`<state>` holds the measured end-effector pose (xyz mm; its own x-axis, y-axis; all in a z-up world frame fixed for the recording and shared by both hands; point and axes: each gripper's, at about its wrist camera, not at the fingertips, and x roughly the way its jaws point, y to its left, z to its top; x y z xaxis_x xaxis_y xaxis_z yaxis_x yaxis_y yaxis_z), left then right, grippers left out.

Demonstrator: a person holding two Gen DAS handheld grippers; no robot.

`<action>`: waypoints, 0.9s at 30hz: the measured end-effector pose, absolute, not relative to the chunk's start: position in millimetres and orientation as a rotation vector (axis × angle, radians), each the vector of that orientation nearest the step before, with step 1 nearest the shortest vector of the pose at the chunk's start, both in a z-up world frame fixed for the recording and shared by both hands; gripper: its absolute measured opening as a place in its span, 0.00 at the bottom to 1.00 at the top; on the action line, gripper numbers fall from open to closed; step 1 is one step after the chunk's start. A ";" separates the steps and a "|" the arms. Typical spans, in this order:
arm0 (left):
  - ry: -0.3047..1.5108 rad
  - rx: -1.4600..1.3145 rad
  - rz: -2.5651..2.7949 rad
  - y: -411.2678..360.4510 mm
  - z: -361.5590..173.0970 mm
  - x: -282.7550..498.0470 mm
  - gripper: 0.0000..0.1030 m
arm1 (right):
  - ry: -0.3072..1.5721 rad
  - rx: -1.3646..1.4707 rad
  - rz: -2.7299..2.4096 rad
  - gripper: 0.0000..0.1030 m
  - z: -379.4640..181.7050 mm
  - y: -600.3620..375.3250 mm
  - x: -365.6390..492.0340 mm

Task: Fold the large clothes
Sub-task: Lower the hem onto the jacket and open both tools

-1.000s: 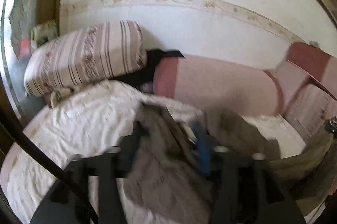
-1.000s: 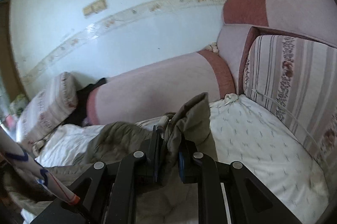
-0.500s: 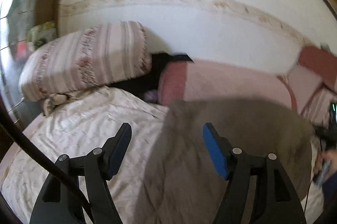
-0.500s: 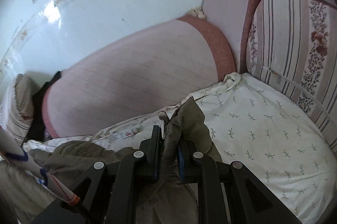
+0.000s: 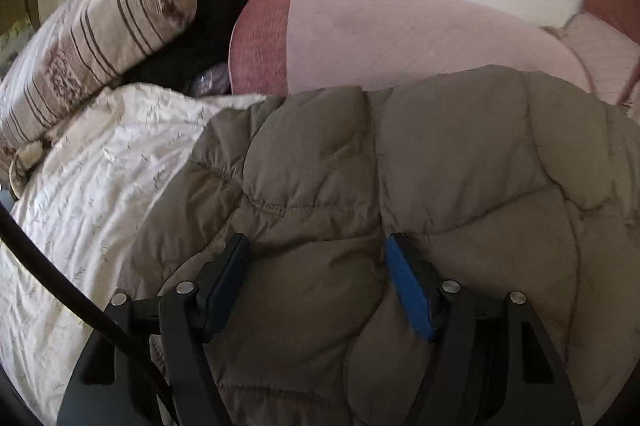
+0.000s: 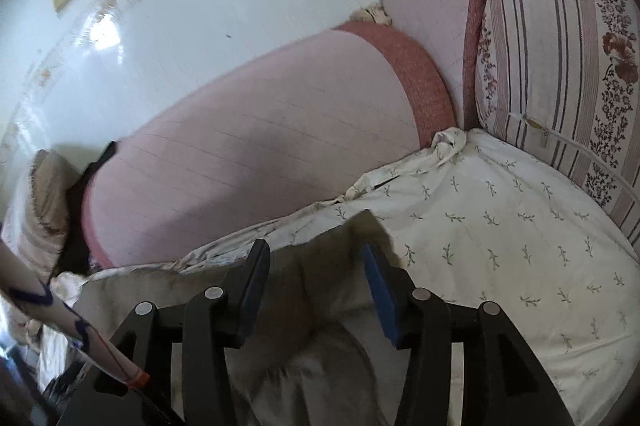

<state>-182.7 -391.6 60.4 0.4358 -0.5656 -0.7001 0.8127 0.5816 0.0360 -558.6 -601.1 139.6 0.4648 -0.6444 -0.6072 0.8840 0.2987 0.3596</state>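
Grey-brown quilted jacket [image 5: 420,165] lies spread on the floral sheet [image 5: 100,185].

Glossy white wall [image 6: 192,37] w/ patterned border at 12 o'clock; pink sofa backrest [image 6: 256,161] below it; striped cushion [image 6: 560,73] at 3; leaf-print sheet [image 6: 500,234] over seat.

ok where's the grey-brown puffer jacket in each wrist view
left wrist: the puffer jacket fills the centre and lower right, spread on the floral sheet.
right wrist: only a corner of it shows at bottom centre, between the open jaws.
shared landmark: the pink bolster along the wall.
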 end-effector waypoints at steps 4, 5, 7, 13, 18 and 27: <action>0.706 0.448 -0.831 -409.8 49.8 -179.5 0.74 | 0.424 0.673 -0.993 0.51 137.6 -557.9 -567.4; 0.707 0.465 -0.818 -412.3 49.4 -178.7 0.75 | 0.432 0.669 -0.978 0.51 135.1 -546.8 -567.0; 0.707 0.502 -0.793 -415.0 53.2 -181.1 0.75 | 0.440 0.678 -0.960 0.51 127.9 -516.1 -566.1; 0.700 0.385 -0.860 -347.4 98.7 -206.0 0.74 | 0.449 0.676 -0.943 0.51 122.7 -452.7 -558.4; 0.640 0.324 -0.858 -260.2 112.6 -244.8 0.74 | 0.432 0.674 -0.955 0.51 131.8 -411.7 -554.0; 0.630 0.305 -0.774 -215.8 93.0 -248.6 0.75 | 0.479 0.587 -0.992 0.43 121.8 -375.7 -524.1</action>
